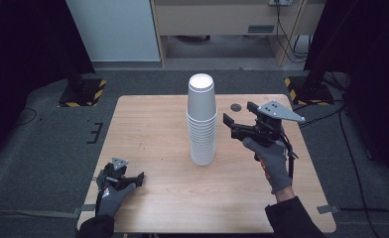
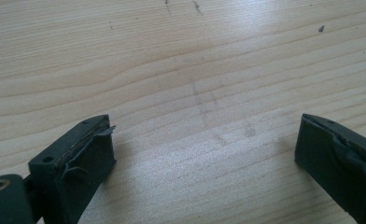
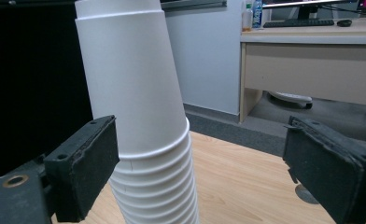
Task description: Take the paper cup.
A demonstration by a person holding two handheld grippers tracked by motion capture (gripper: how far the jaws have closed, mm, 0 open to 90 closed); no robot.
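A tall stack of nested white paper cups (image 1: 201, 119) stands upright in the middle of the wooden table (image 1: 148, 124). My right gripper (image 1: 230, 126) is held above the table just right of the stack, pointing left at it, open. In the right gripper view the stack (image 3: 134, 93) rises close against the left jaw, partly inside the gap of the right gripper (image 3: 200, 154), not clamped. My left gripper (image 1: 139, 178) rests low at the table's front left corner, far from the cups. In the left gripper view the left gripper (image 2: 204, 140) is open over bare wood.
A small dark round mark (image 1: 236, 107) lies on the table behind the right gripper. Yellow-and-black striped stand bases (image 1: 83, 91) (image 1: 306, 89) sit on the floor beyond both far corners. A desk (image 3: 312, 60) stands farther back, with cables trailing on the floor at right.
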